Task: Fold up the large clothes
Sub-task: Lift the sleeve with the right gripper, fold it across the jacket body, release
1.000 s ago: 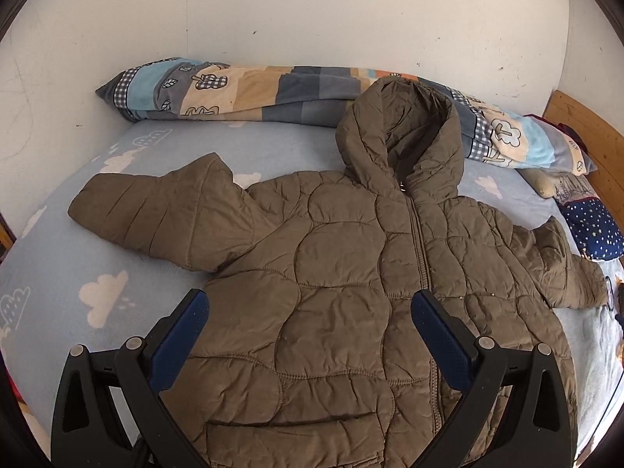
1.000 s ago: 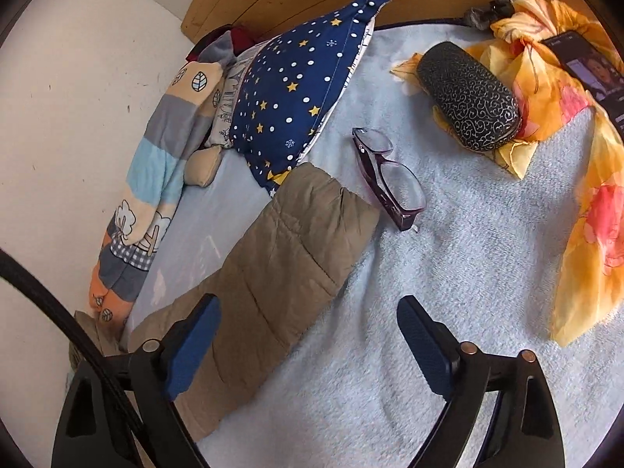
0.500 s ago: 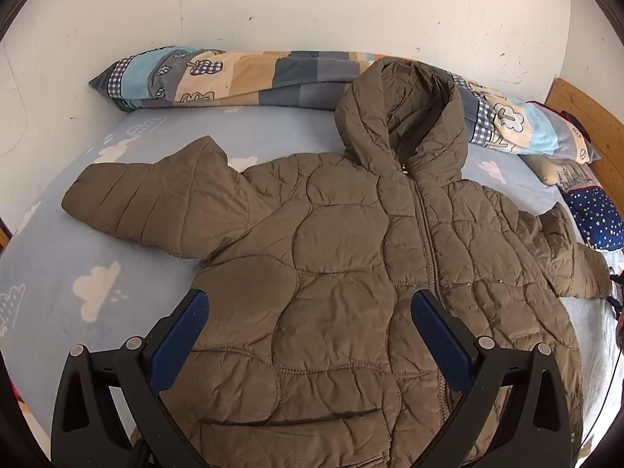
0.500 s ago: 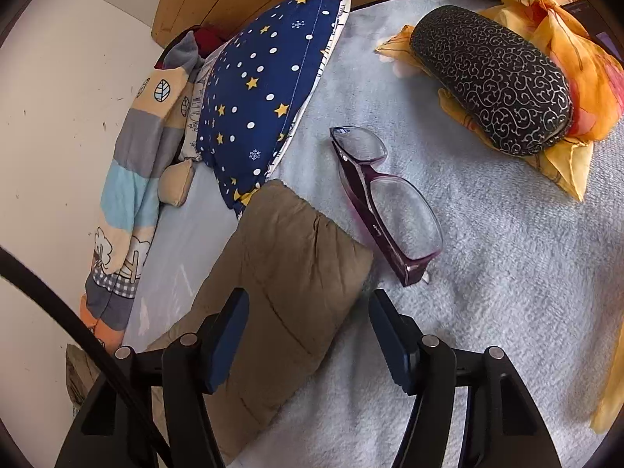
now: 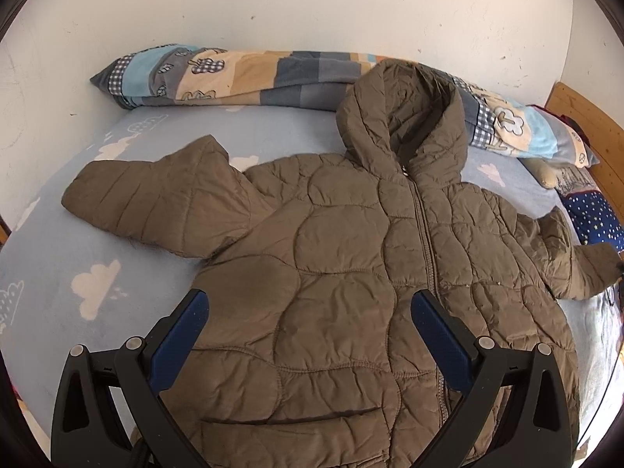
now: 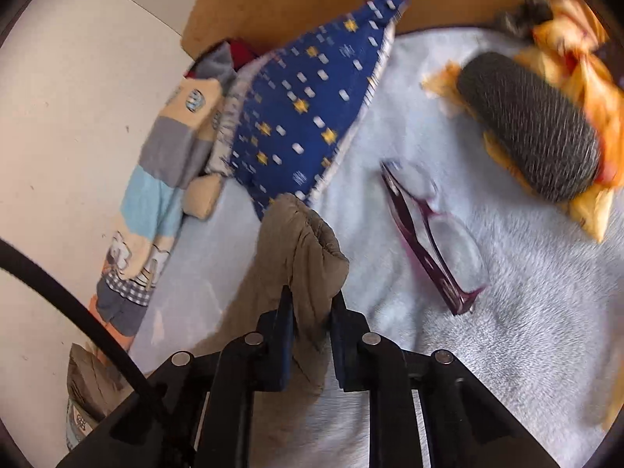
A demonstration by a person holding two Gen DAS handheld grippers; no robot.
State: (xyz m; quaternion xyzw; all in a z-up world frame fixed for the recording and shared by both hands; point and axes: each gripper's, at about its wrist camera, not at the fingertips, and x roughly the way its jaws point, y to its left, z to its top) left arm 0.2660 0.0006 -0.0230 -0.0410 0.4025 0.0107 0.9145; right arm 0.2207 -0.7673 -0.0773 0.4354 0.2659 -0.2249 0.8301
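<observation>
Pinching the cuff end of the jacket's sleeve (image 6: 300, 257) between its closed fingers, the right gripper (image 6: 310, 300) has the padded fabric bunched and raised a little off the blue bedsheet (image 6: 468, 370), presumably so the sleeve can be carried inward over the body for the first fold. The grip sits at the very tip, which gives the most control over where the sleeve lands. Just beside it lie purple glasses (image 6: 433, 241), near enough to be snagged, with a dark glasses case (image 6: 530, 136) on an orange cloth (image 6: 585, 78) farther off. The left gripper (image 5: 308, 331) hovers spread wide and empty above the lower front of the brown hooded jacket (image 5: 343, 257), which lies zipped and face up, hood resting against a patchwork pillow (image 5: 241, 74).
</observation>
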